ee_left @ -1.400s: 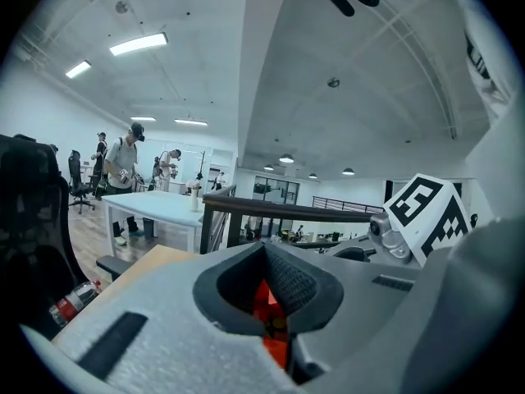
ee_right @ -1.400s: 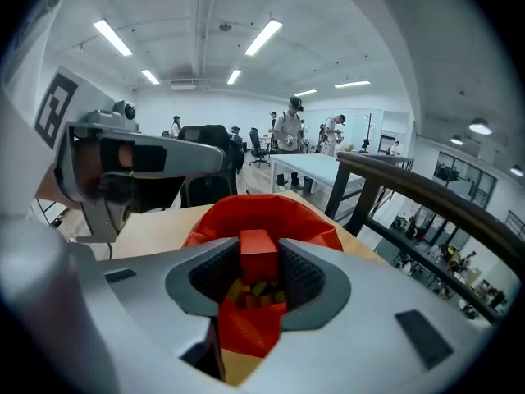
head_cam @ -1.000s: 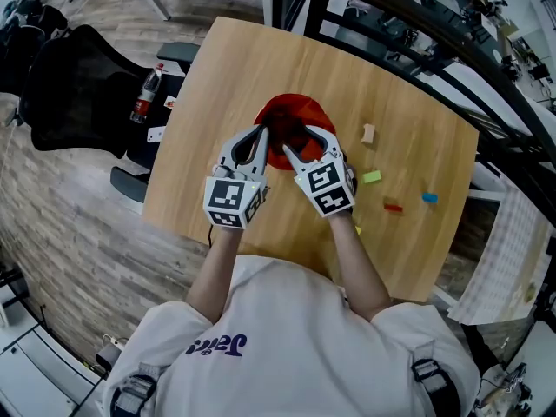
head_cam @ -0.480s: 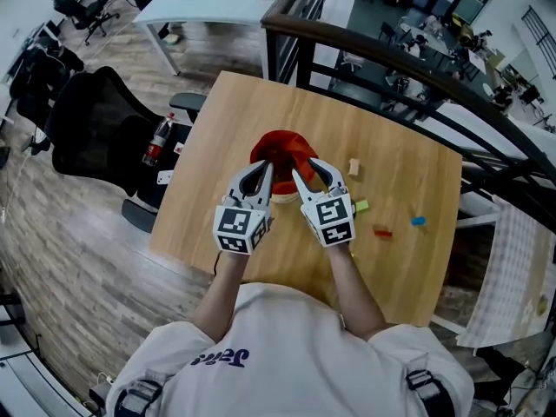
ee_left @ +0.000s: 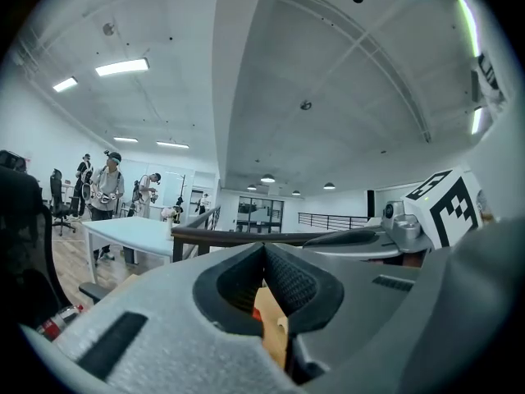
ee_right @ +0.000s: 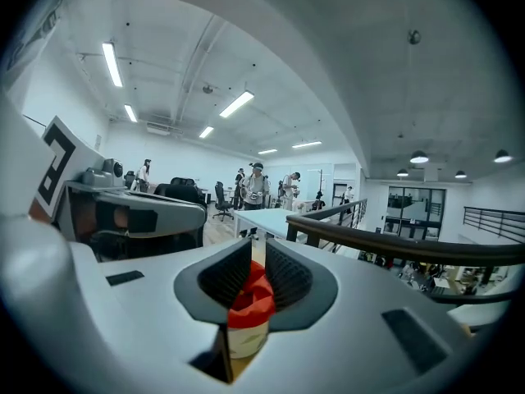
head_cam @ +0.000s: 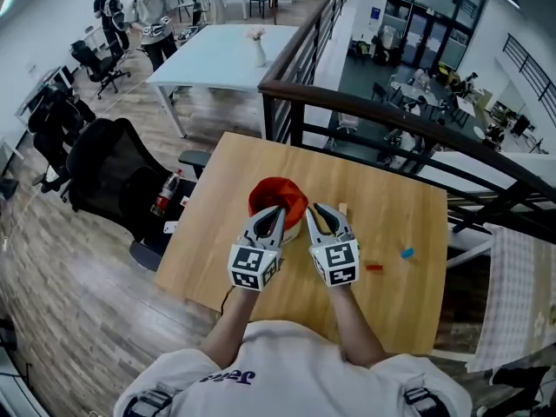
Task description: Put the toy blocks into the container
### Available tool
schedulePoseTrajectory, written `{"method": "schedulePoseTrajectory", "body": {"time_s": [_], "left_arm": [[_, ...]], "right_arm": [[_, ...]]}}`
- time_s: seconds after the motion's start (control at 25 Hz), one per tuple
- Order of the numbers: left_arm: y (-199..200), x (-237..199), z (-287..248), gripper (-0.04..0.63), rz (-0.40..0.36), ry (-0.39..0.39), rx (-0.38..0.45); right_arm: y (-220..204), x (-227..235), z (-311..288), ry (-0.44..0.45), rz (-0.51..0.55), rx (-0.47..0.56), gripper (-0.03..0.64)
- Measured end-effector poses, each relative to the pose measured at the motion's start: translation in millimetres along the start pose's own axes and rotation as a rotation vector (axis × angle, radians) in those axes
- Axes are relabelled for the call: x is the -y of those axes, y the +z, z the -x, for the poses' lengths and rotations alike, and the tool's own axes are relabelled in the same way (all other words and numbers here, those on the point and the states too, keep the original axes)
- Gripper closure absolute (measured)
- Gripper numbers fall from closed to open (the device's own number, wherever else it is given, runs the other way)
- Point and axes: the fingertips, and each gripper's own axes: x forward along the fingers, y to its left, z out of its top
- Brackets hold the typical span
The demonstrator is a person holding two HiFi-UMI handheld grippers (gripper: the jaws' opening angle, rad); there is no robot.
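Wooden table (head_cam: pixel 395 220), red container (head_cam: pixel 276 195), scattered blocks (head_cam: pixel 406 254)

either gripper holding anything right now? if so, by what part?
Nothing held, as far as shows. Left gripper jaws are together, empty. Right gripper jaws are closing, only a slit left; the red container shows behind them, ungripped.

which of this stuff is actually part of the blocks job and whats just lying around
Part of the job, all on the wooden table:
- red container
- tan block
- red block
- blue block

Just lying about:
- black office chair
- bottle beside that chair
- white table beyond the railing, with a vase on it
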Motion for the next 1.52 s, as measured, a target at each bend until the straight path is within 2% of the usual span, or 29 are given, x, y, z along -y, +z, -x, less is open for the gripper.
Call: {"method": "schedulePoseTrajectory", "body": {"time_s": [0.28, 0.44, 0.84, 1.08, 1.28, 1.52], "left_arm": [[7.7, 46.8, 8.1, 0.584, 0.006, -0.053, 0.021], [1.6, 76.6, 12.9, 0.584, 0.01, -0.096, 0.02], [-28.7, 166.4, 13.8, 0.584, 0.039, -0.222, -0.017], [-66.1, 202.4, 14.8, 0.584, 0.069, -0.275, -0.085], [-93.8, 219.7, 18.2, 0.584, 0.1, -0.299, -0.13], [-133.2, 222.6, 17.6, 0.584, 0.128, -0.286, -0.189]], "right_arm": [[8.9, 8.6, 49.6, -0.05, 0.011, 0.036, 0.572], [0.1, 15.3, 80.9, -0.095, 0.004, 0.038, 0.577], [-49.3, 50.9, 168.1, -0.229, -0.046, -0.021, 0.58], [-93.5, 67.0, 209.9, -0.3, -0.099, -0.097, 0.58], [-140.4, 61.4, 228.9, -0.295, -0.152, -0.196, 0.58], [-197.0, 41.9, 229.0, -0.222, -0.179, -0.336, 0.578]]}}
